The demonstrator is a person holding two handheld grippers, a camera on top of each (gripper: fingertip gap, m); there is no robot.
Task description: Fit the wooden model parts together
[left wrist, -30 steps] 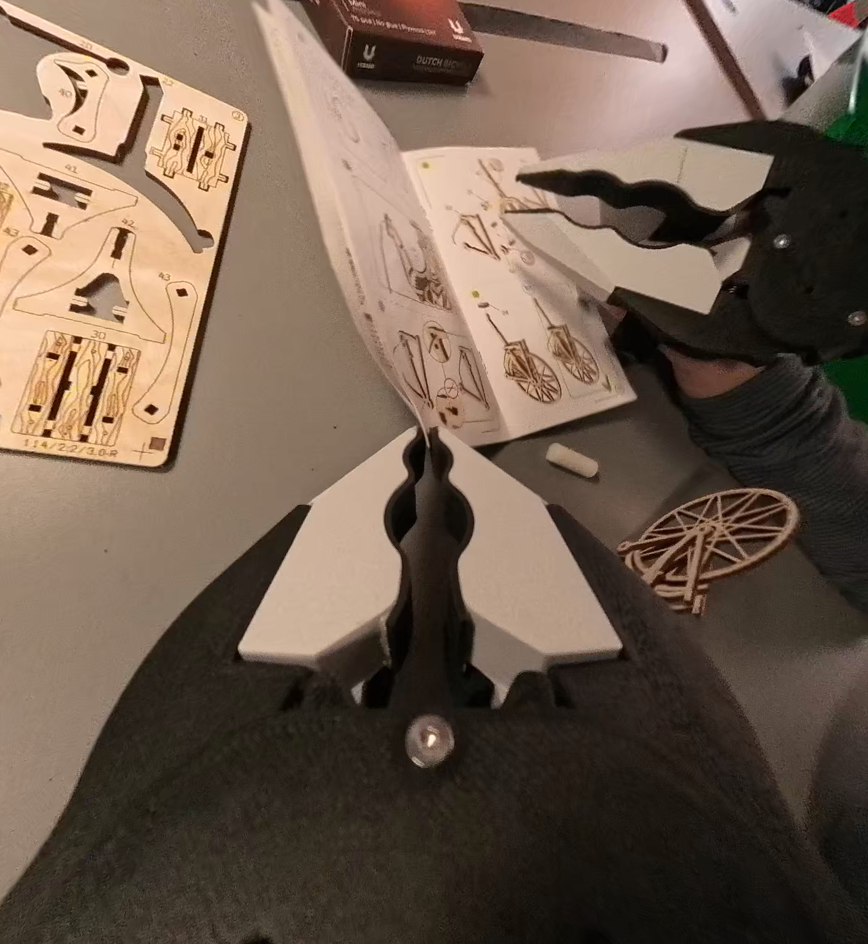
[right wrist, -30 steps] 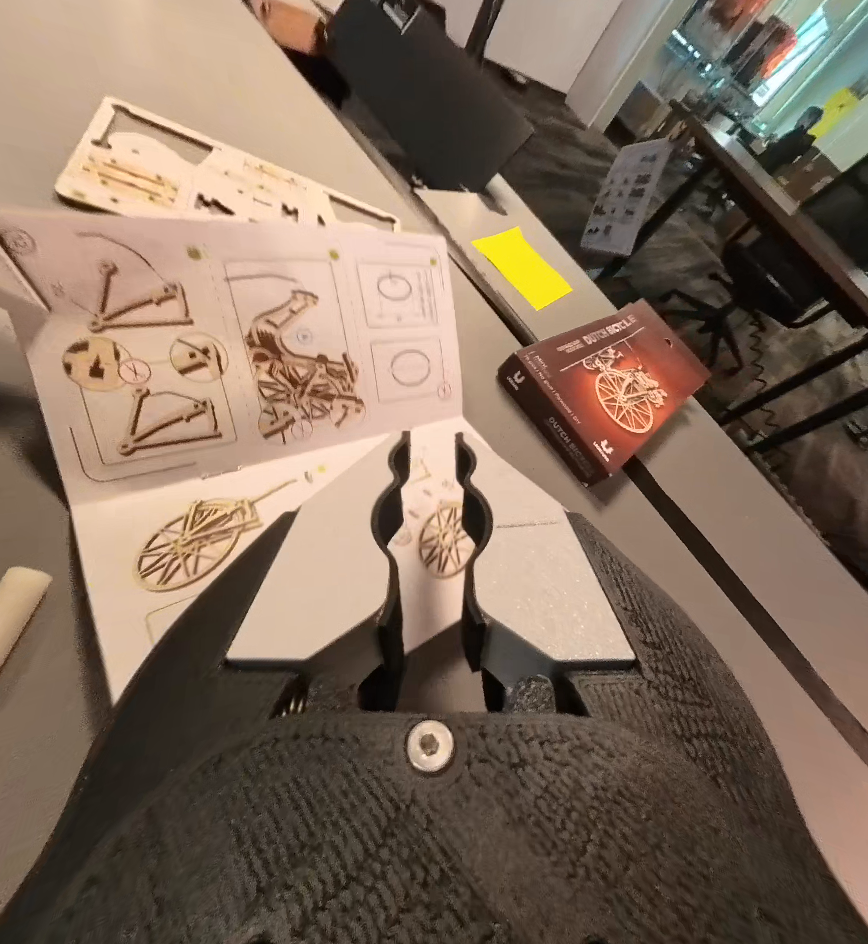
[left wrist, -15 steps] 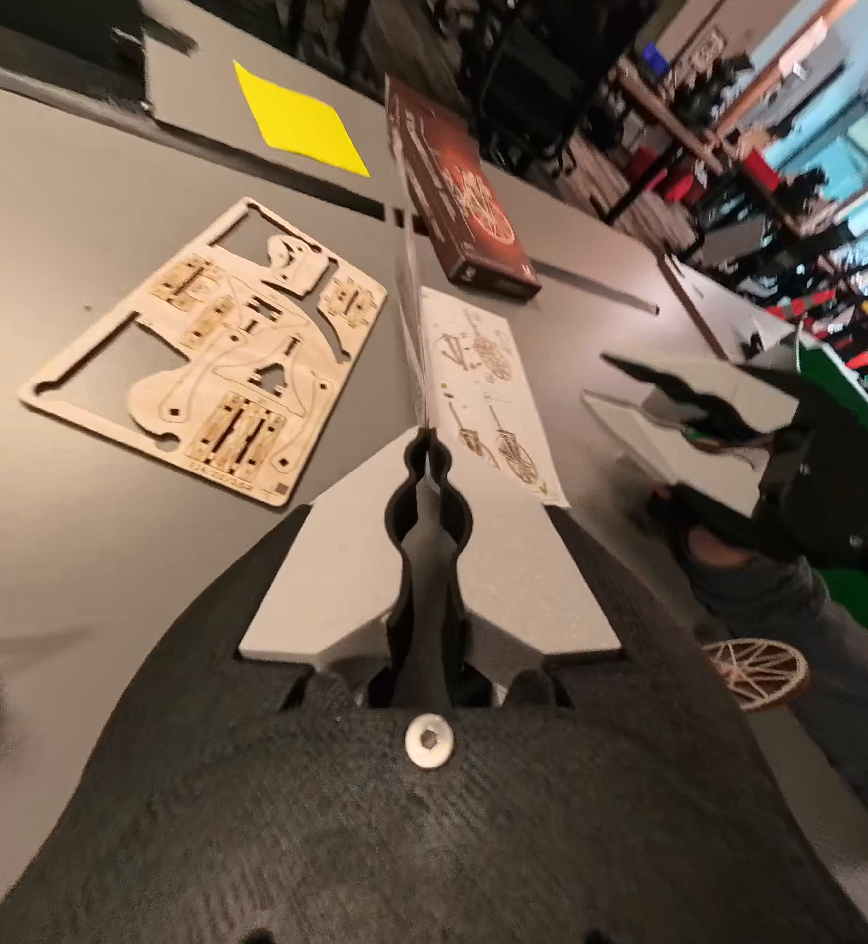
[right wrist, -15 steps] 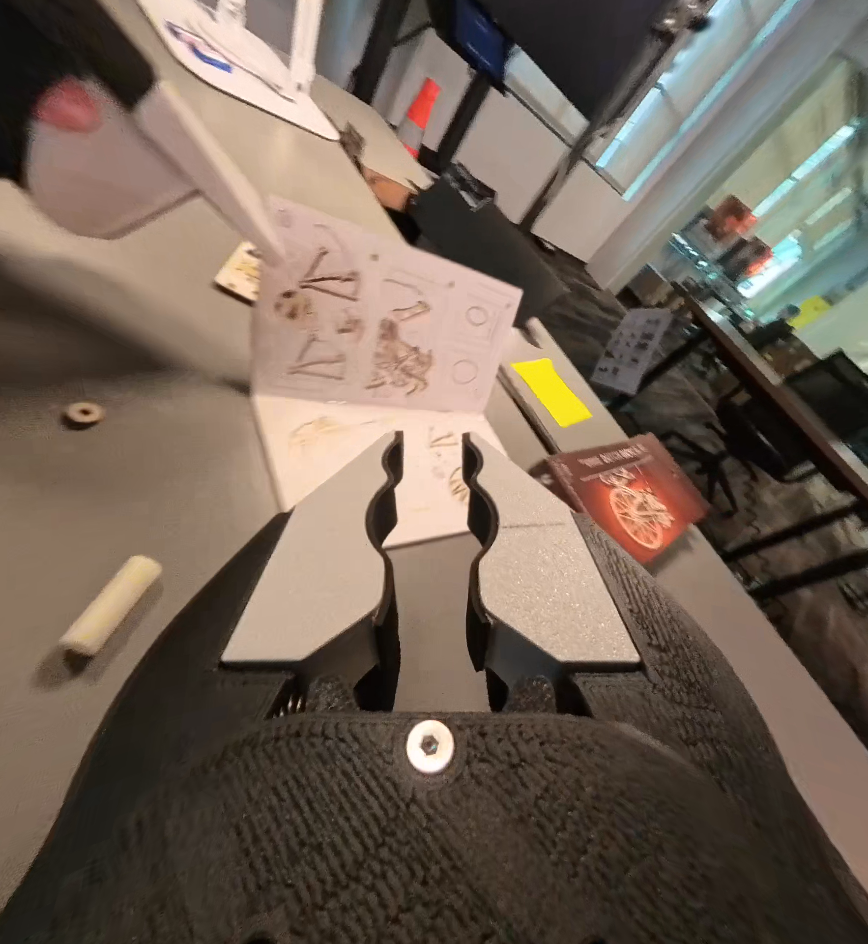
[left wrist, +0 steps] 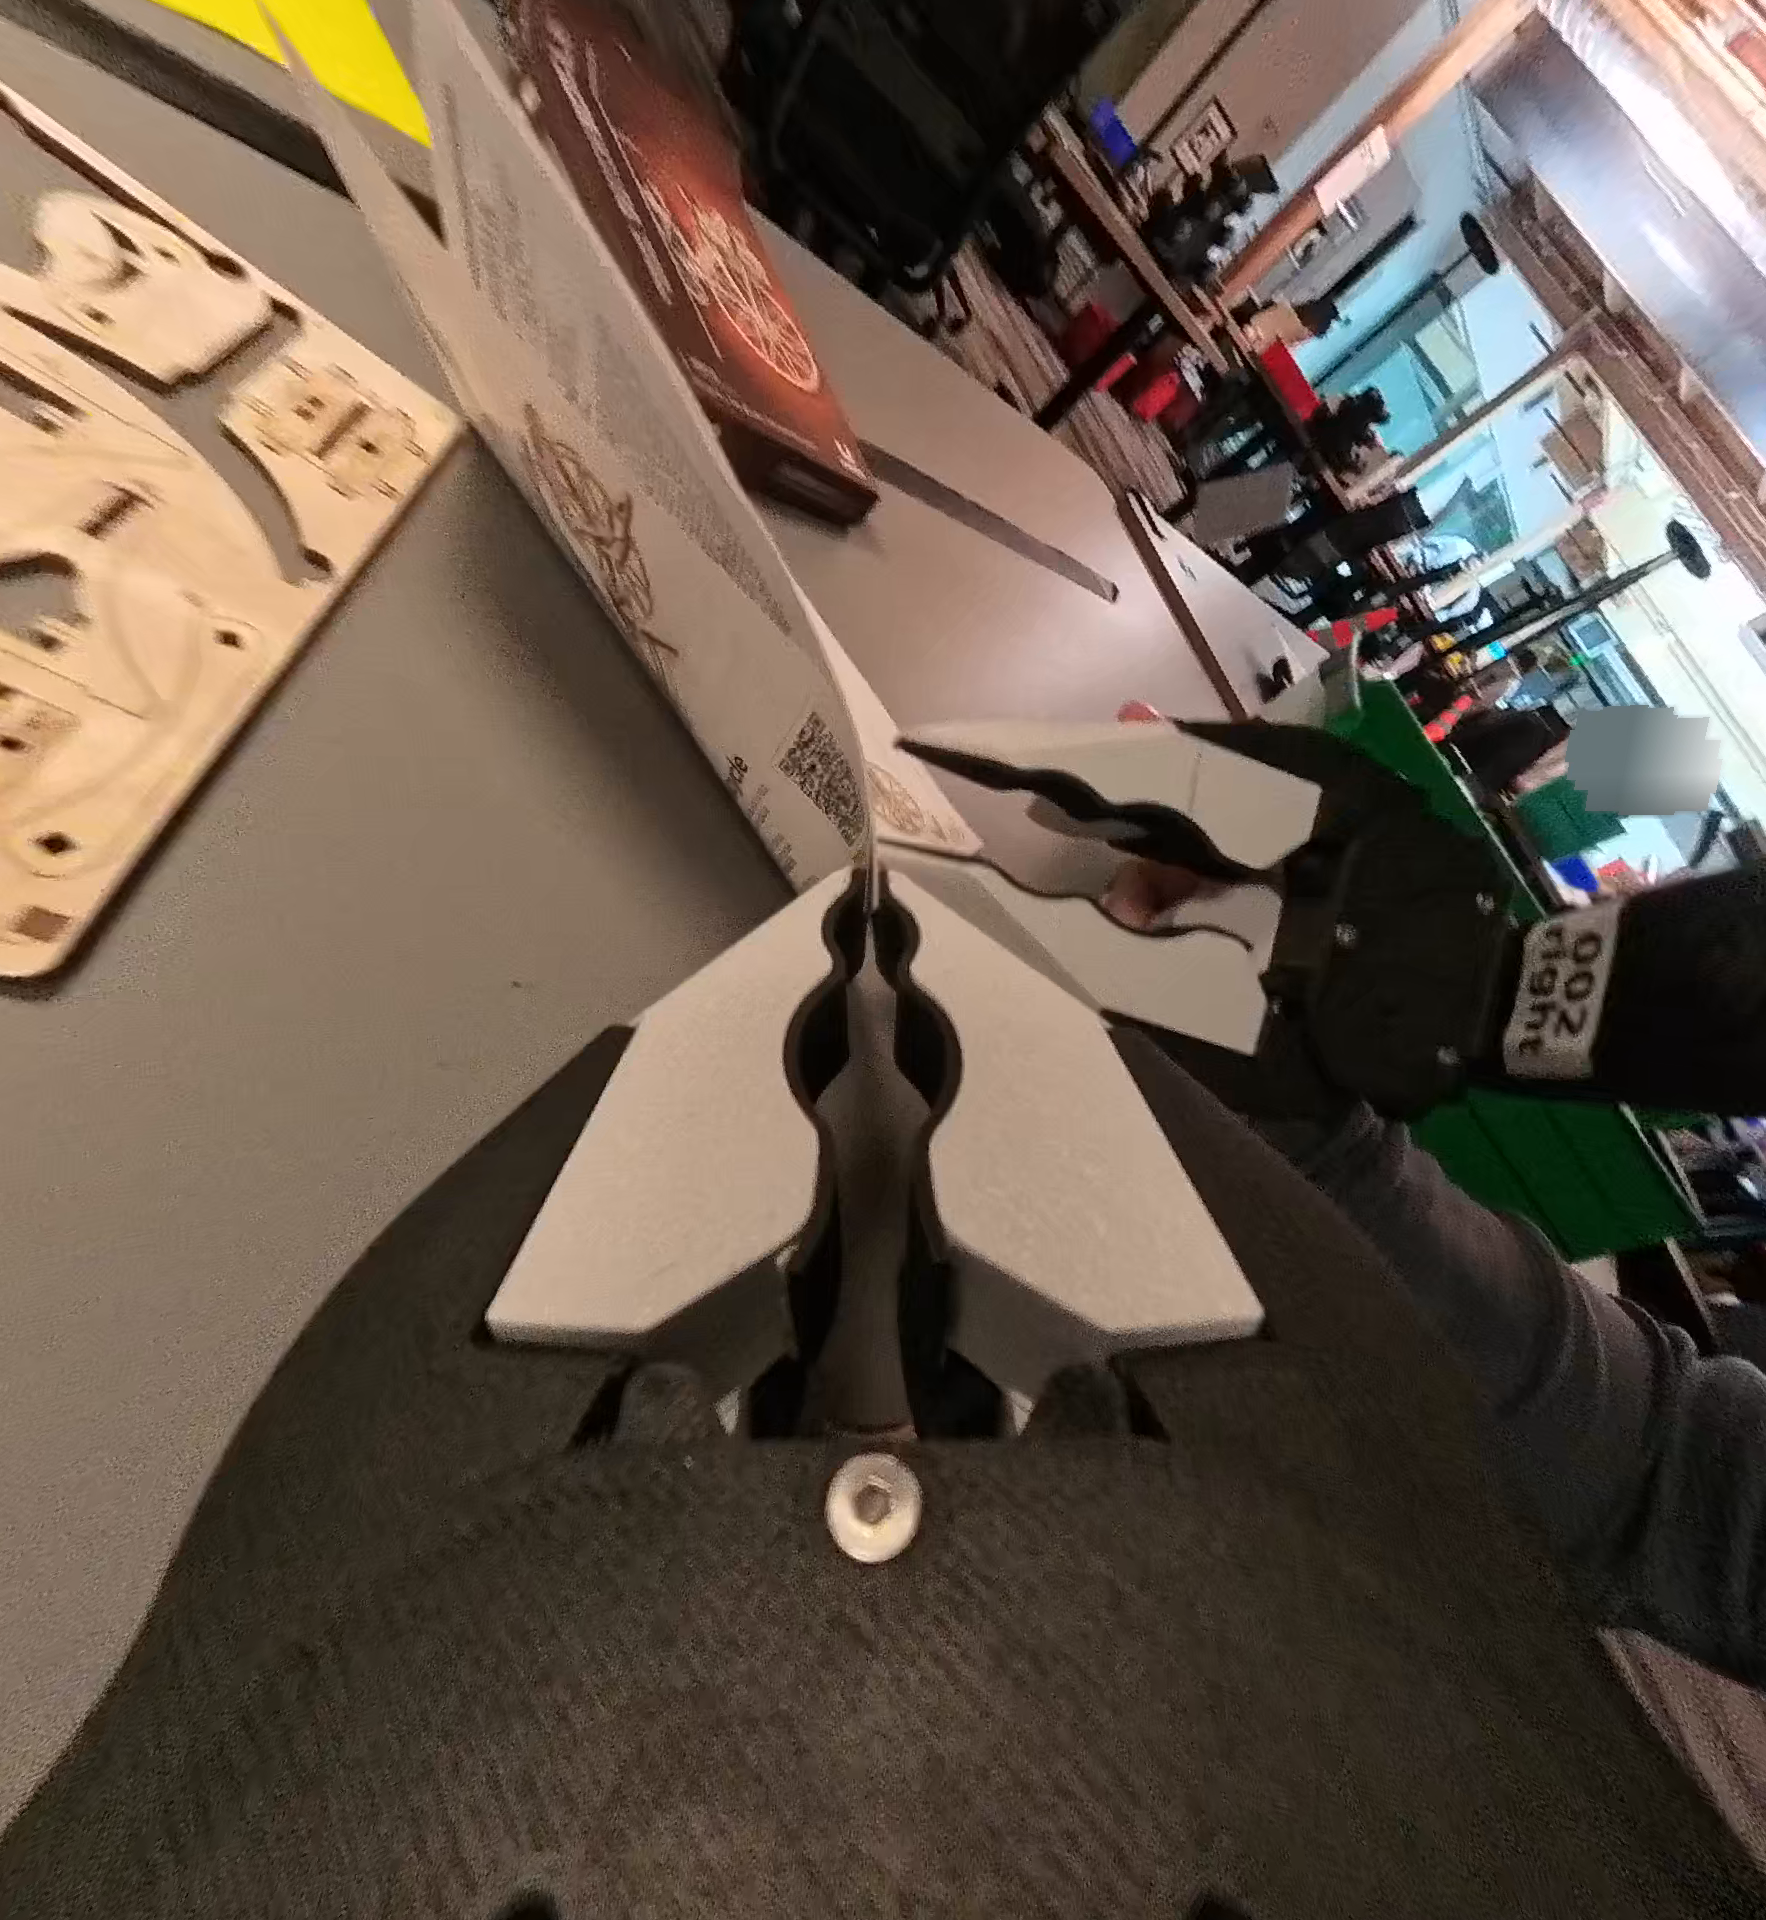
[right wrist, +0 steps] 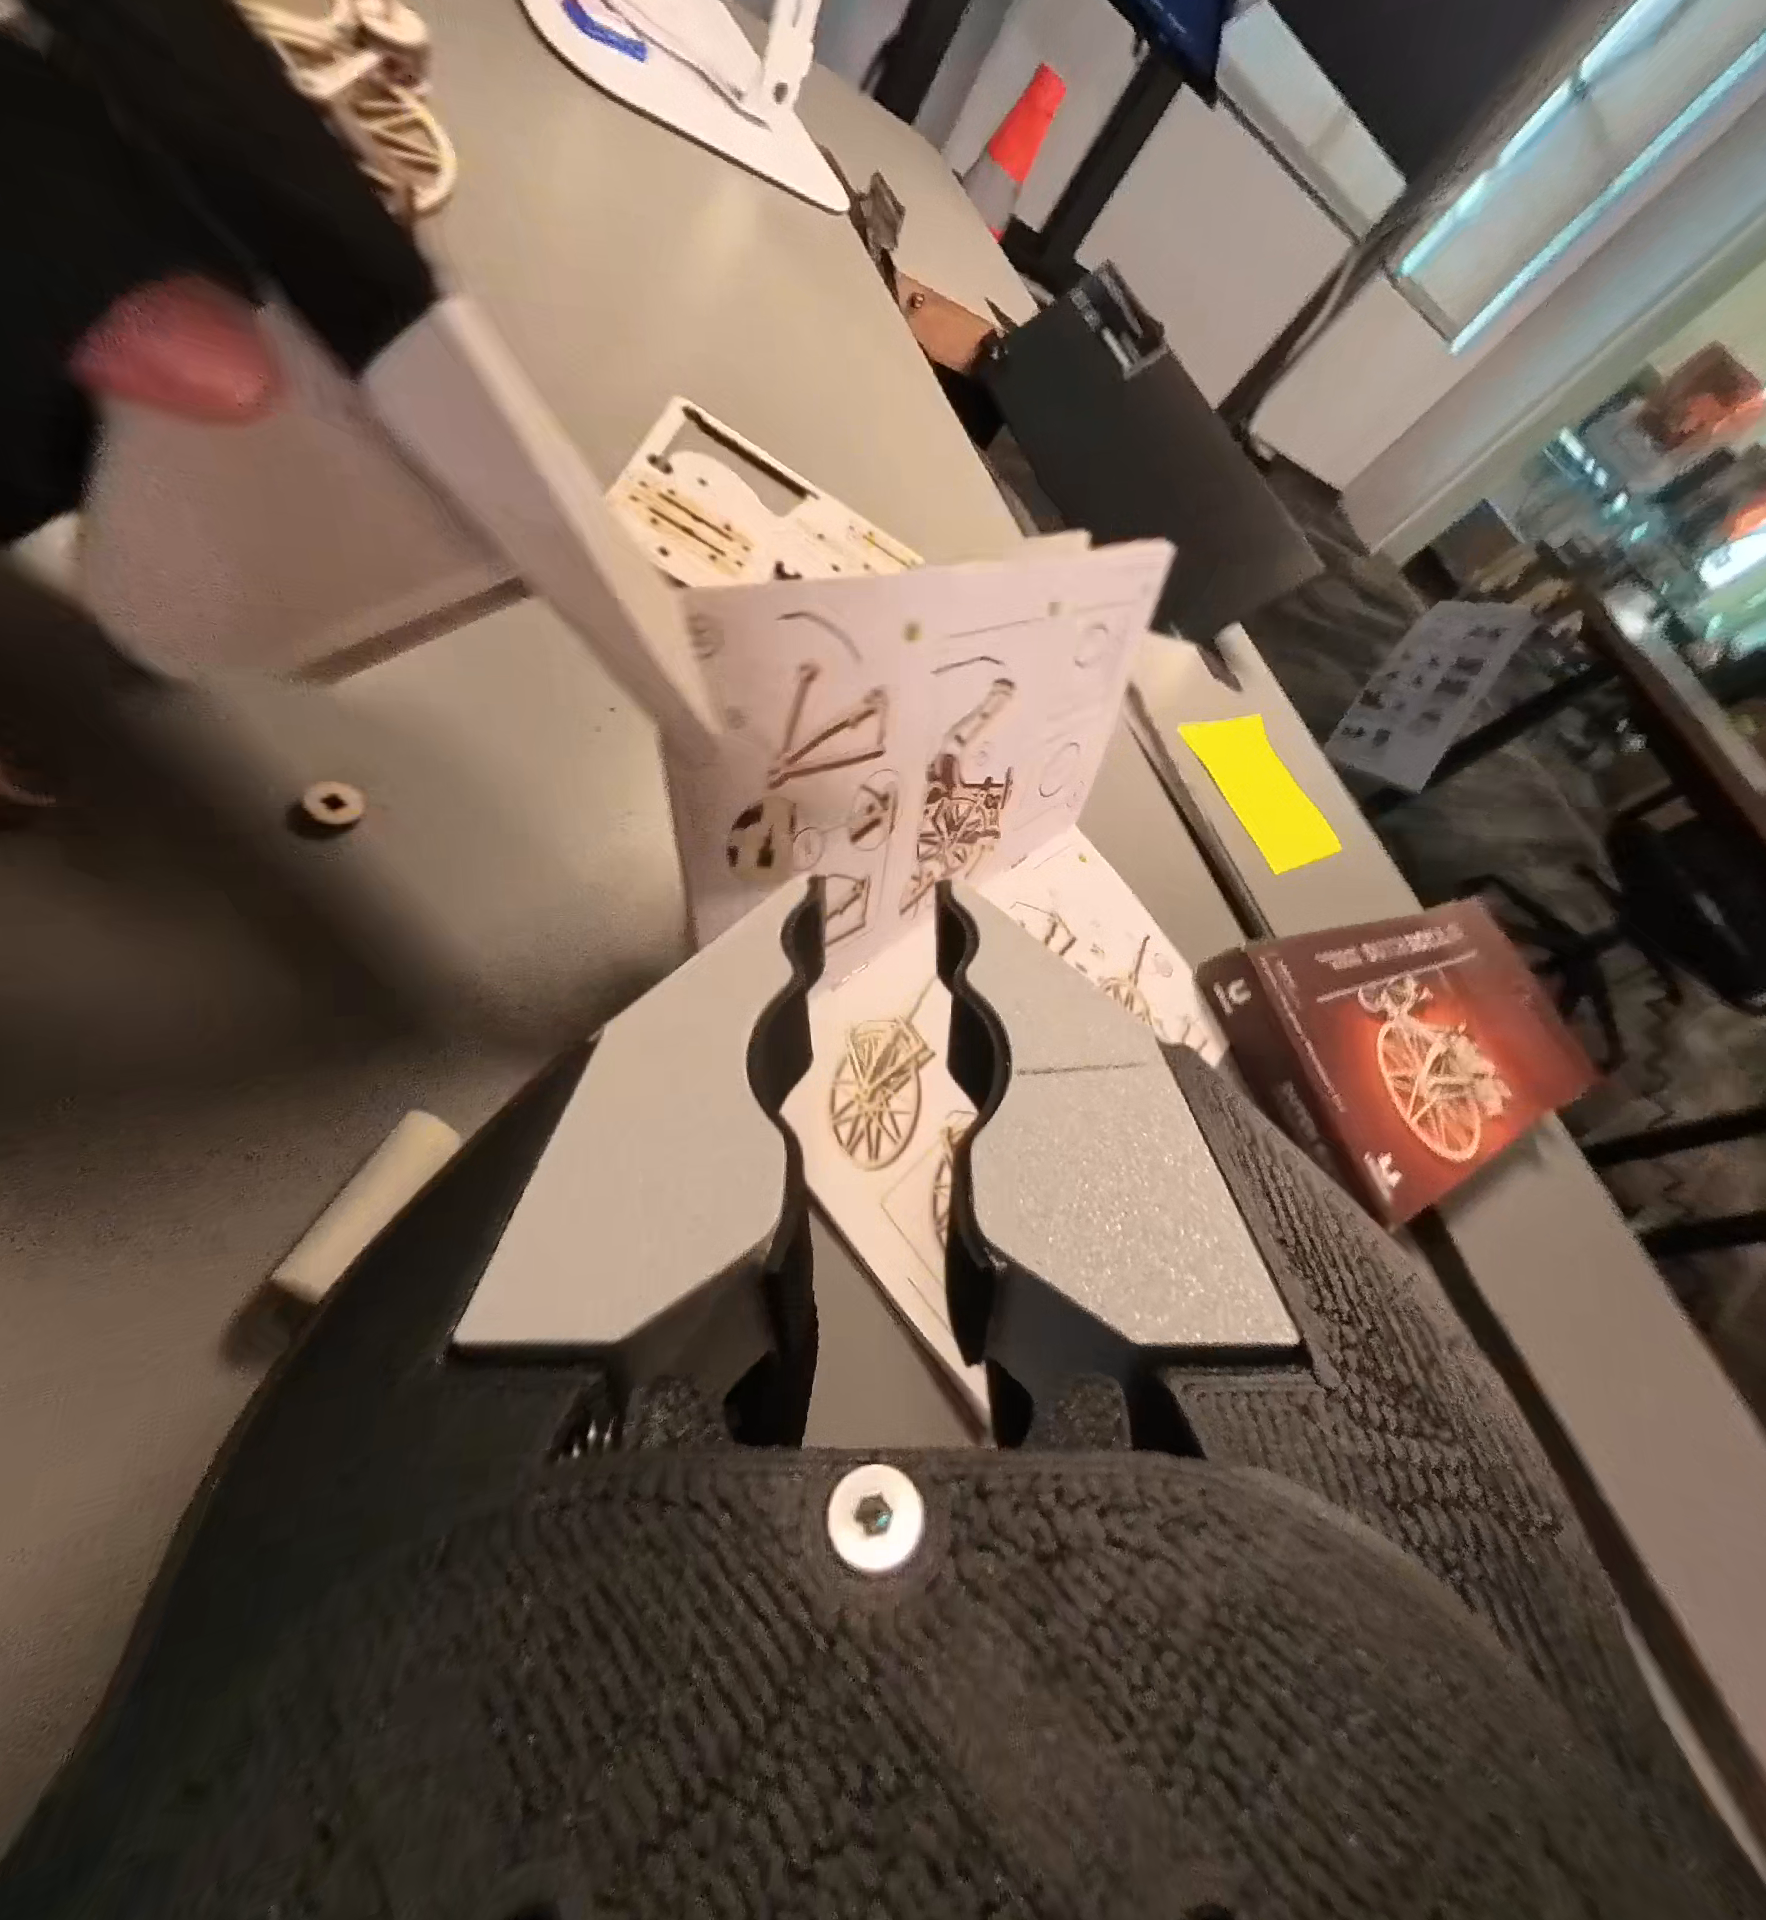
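My left gripper (left wrist: pixel 871 896) is shut on the edge of a page of the white instruction booklet (left wrist: pixel 630 436) and holds that page up off the grey table. In the right wrist view it (right wrist: pixel 694 712) pinches the raised page (right wrist: pixel 920 727) from the left. My right gripper (right wrist: pixel 881 902) is open and empty, low over the booklet's flat page (right wrist: pixel 884 1081). It also shows in the left wrist view (left wrist: pixel 962 821), just right of the held page. A wooden parts sheet (left wrist: pixel 79 540) lies left of the booklet and shows behind it in the right wrist view (right wrist: pixel 723 520).
A brown kit box (right wrist: pixel 1419 1060) and a yellow note (right wrist: pixel 1258 790) lie near the table's far edge. A small wooden washer (right wrist: pixel 330 802) and a white cylinder (right wrist: pixel 370 1195) lie on the table to the left. A built wooden wheel part (right wrist: pixel 380 114) sits farther back. My hands' fingertips stand some 4 cm from each other.
My left gripper has kept its hold and swung the page higher and over. My right gripper has moved forward, back over the booklet's flat page, still open.
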